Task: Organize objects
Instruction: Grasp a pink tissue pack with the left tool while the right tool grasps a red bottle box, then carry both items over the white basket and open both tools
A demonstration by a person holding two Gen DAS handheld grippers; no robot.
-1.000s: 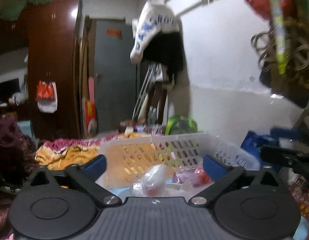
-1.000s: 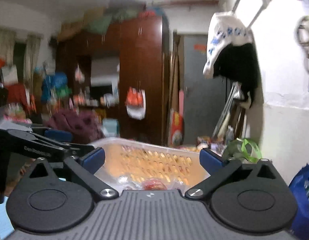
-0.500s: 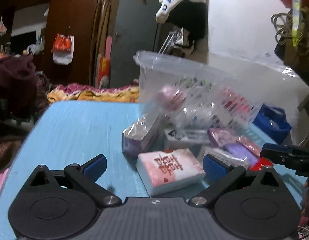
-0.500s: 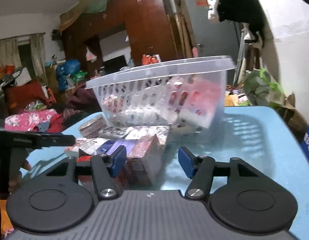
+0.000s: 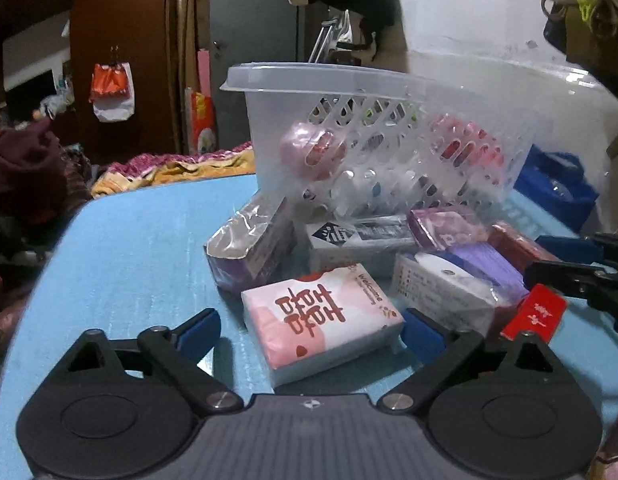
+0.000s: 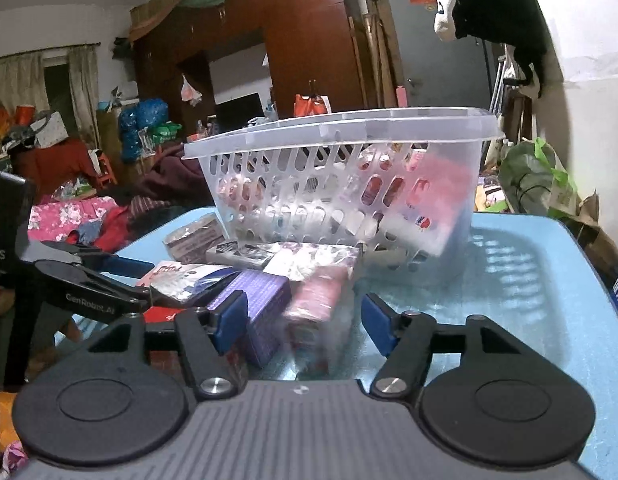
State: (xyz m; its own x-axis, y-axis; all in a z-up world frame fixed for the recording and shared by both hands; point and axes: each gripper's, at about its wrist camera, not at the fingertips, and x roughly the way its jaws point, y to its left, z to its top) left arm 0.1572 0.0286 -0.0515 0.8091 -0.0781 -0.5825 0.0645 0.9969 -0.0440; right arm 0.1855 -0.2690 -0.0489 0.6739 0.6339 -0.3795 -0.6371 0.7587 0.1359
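A clear slotted basket (image 5: 309,76) (image 6: 349,124) with several packs inside stands on the blue table (image 5: 129,260). More tissue packs lie in a heap in front of it. My left gripper (image 5: 309,332) straddles a pink-and-white tissue pack (image 5: 321,320); its jaws are closing, and the left pad still stands apart from the pack. My right gripper (image 6: 303,322) has a purple pack (image 6: 265,312) and a blurred pink pack (image 6: 317,312) side by side between its pads, filling the gap. Each gripper shows at the edge of the other's view.
A silver-purple pack (image 5: 249,248), a white box (image 5: 357,240) and a red card (image 5: 537,312) lie in the heap. A dark wardrobe (image 6: 309,40), heaped clothes (image 6: 69,216) and a blue bag (image 5: 557,188) surround the table. The table's right part (image 6: 529,280) is bare.
Both grippers have come down from above the basket to table level at the heap. The right jaws have narrowed around two packs; the left jaws have narrowed slightly around the pink-and-white pack.
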